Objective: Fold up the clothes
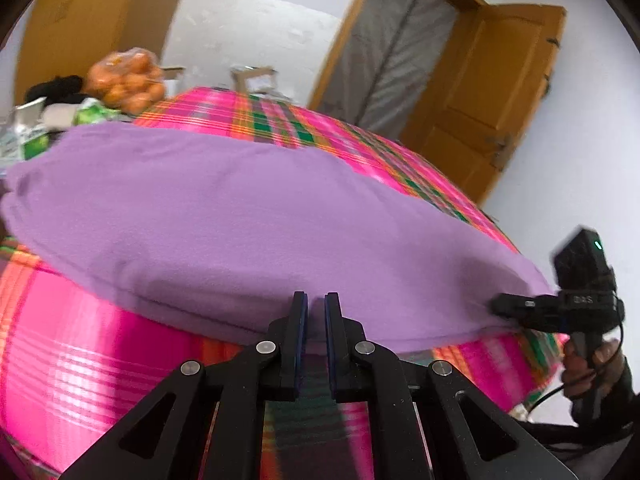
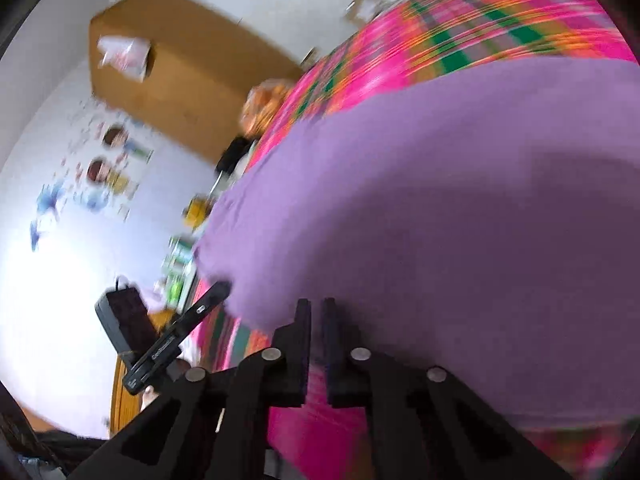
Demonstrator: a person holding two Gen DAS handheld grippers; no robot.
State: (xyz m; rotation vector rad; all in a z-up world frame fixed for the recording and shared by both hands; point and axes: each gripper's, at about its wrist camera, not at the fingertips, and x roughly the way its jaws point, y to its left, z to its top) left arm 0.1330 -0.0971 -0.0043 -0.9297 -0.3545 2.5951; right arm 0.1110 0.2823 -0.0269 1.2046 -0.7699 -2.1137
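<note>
The purple garment [image 1: 248,216] lies spread across the bed [image 1: 80,360], its near hem along the bed's front edge. The left gripper [image 1: 316,308] pinches that hem mid-way, jaws nearly together on the cloth; the right gripper [image 2: 316,312] bites the same hem at its right corner (both views are blurred). To fold well, lift both together and carry the hem evenly toward the far edge. At the bed's far left corner sit a bag of oranges [image 1: 128,80] and green packets [image 1: 36,140], close enough to snag the fold.
</note>
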